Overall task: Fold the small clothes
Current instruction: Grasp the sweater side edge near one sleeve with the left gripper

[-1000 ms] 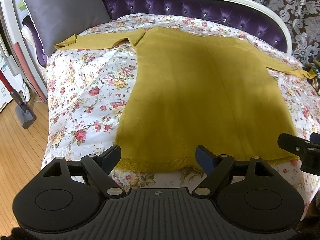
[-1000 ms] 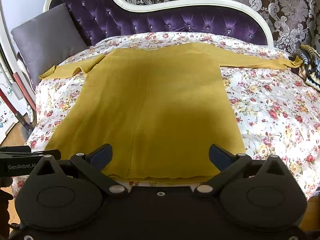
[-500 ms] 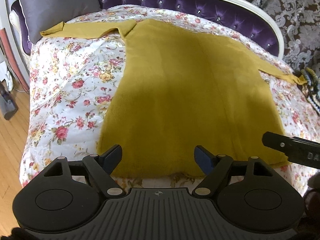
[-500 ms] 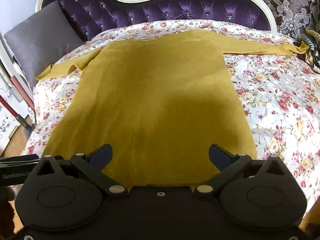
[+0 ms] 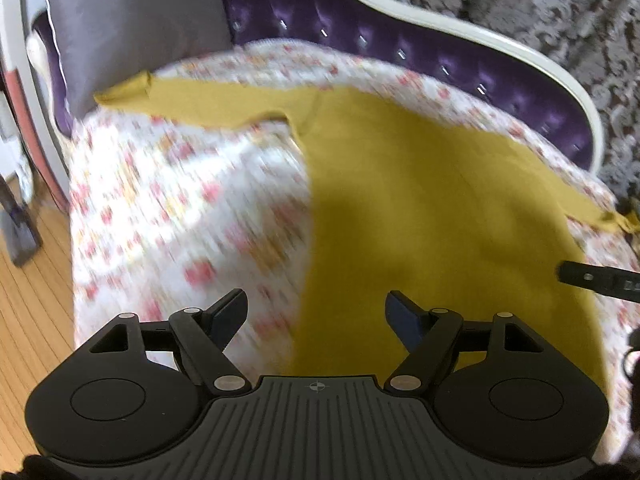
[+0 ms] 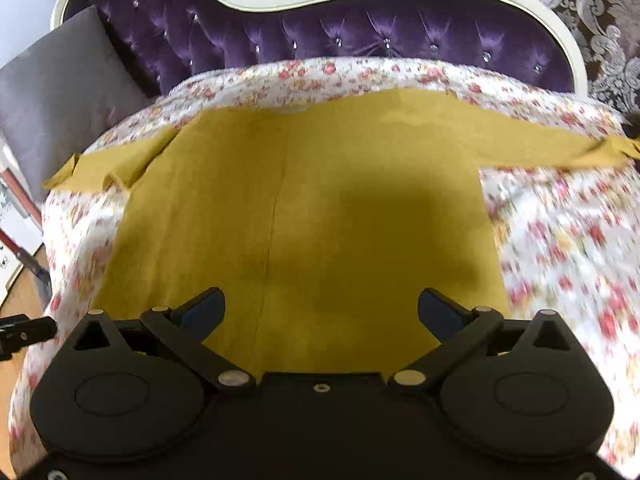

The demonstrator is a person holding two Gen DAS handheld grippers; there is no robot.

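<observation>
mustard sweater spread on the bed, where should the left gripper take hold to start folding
Probably the cuff of the sleeve lying straight out toward the grey pillow. The sweater lies flat, so come from above at that loose end; the open left gripper holds nothing.

Both tools have slid forward over the mustard sweater [image 5: 420,200] (its hem now beneath them).

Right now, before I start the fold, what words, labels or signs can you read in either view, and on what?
No word reads clearly.
Crosshair mark, no text: on the body of the left tool; its jaws have just been closing slightly, with nothing gripped.
Light print on a finger of the right tool: too blurred to read.
Dark marks on the white panel at the right wrist view's left edge: too small to read.
</observation>
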